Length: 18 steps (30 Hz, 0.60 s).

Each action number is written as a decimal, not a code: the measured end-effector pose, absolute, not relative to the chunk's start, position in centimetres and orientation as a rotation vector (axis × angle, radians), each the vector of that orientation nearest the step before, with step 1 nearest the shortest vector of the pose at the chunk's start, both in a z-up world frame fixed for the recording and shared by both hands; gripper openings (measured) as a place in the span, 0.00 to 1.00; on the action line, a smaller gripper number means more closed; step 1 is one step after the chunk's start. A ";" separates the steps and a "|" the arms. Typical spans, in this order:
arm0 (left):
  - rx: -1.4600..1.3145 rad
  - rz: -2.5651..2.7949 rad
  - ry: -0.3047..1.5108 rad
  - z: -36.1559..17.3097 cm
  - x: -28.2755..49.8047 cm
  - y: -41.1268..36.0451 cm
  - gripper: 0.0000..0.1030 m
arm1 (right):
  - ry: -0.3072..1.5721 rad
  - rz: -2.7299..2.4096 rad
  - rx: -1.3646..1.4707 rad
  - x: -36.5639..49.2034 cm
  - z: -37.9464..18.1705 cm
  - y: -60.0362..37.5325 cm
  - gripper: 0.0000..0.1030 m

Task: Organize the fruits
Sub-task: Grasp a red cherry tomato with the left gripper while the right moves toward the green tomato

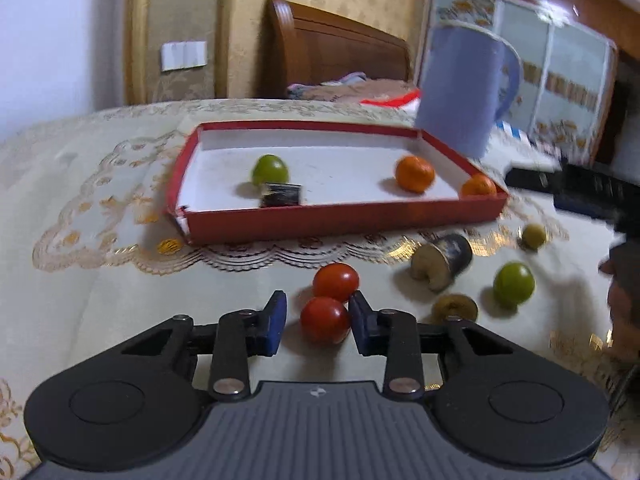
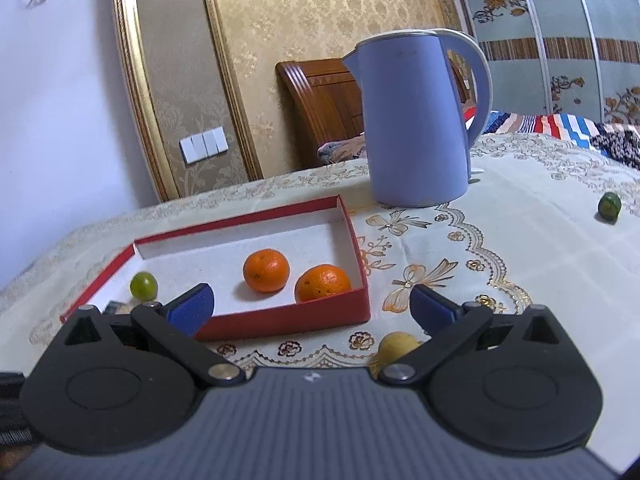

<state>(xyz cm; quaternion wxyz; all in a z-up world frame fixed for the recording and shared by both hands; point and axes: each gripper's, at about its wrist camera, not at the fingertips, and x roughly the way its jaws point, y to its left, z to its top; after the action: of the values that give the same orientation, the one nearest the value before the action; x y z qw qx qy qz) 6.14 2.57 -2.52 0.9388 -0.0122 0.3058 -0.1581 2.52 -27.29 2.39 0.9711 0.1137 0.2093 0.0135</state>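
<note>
On cream embroidered tablecloth, red tray; behind, seemingly a headboard.

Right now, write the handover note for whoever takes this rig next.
Left gripper: narrowed around the nearer red tomato; right pad touches it, a gap shows on the left, tomato still on the tablecloth.
Right gripper: open, empty, in front of the red box.
Done: two oranges and one green fruit in the box.
Left: second red tomato, green fruit, small olive-coloured fruit, yellow fruit, and a dark green fruit far right beyond the kettle.
</note>
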 end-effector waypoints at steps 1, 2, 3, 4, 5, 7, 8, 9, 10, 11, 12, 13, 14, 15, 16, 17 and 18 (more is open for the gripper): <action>-0.046 -0.318 0.623 -2.5 6.2 2.9 0.32 | 0.426 0.038 0.225 2.2 2.5 -27.4 1.00; -0.061 -0.315 0.623 -2.5 6.2 3.2 0.32 | 0.428 0.047 0.224 1.9 2.5 -27.5 1.00; -0.064 -0.314 0.626 -2.6 6.3 3.3 0.32 | 0.436 0.059 0.218 1.3 2.5 -27.7 1.00; -0.056 -0.314 0.628 -2.5 6.3 3.1 0.32 | 0.444 0.067 0.208 0.9 2.4 -27.9 1.00; -0.038 -0.313 0.628 -2.6 6.3 2.8 0.32 | 0.451 0.073 0.202 0.4 2.3 -28.0 1.00; -0.003 -0.307 0.626 -2.6 6.2 2.3 0.32 | 0.480 0.096 0.175 -0.6 2.0 -28.3 1.00; 0.003 -0.307 0.626 -2.6 6.2 2.2 0.33 | 0.496 0.109 0.157 -1.0 1.8 -28.2 1.00; 0.003 -0.308 0.627 -2.6 6.2 2.2 0.32 | 0.504 0.120 0.141 -1.4 1.6 -28.2 1.00; 0.002 -0.308 0.627 -2.6 6.2 2.2 0.32 | 0.507 0.131 0.121 -1.8 1.5 -28.0 0.99; 0.004 -0.308 0.627 -2.6 6.2 2.2 0.32 | 0.510 0.140 0.102 -2.1 1.5 -27.8 0.97; 0.008 -0.307 0.627 -2.6 6.2 2.2 0.32 | 0.516 0.153 0.080 -2.3 1.6 -27.5 0.95; 0.009 -0.307 0.625 -2.6 6.1 2.1 0.32 | 0.517 0.169 0.069 -2.5 1.7 -27.3 0.93; 0.008 -0.313 0.625 -2.6 6.1 2.2 0.32 | 0.513 0.185 0.068 -2.7 1.8 -27.1 0.93; 0.005 -0.317 0.625 -2.6 6.1 2.2 0.32 | 0.508 0.197 0.071 -2.9 1.9 -27.0 0.93; 0.003 -0.318 0.626 -2.6 6.1 2.3 0.32 | 0.501 0.208 0.072 -3.1 2.0 -26.9 0.93; 0.005 -0.317 0.626 -2.6 6.1 2.3 0.32 | 0.501 0.215 0.069 -3.1 2.0 -26.7 0.93; 0.010 -0.316 0.626 -2.6 6.1 2.2 0.32 | 0.507 0.221 0.065 -3.1 2.0 -26.6 0.93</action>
<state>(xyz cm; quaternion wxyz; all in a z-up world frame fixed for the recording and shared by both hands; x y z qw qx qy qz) 6.10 2.17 -2.60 0.9392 0.0049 0.3065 -0.1547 -3.11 -26.63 2.00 0.9615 0.0319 0.2501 0.1089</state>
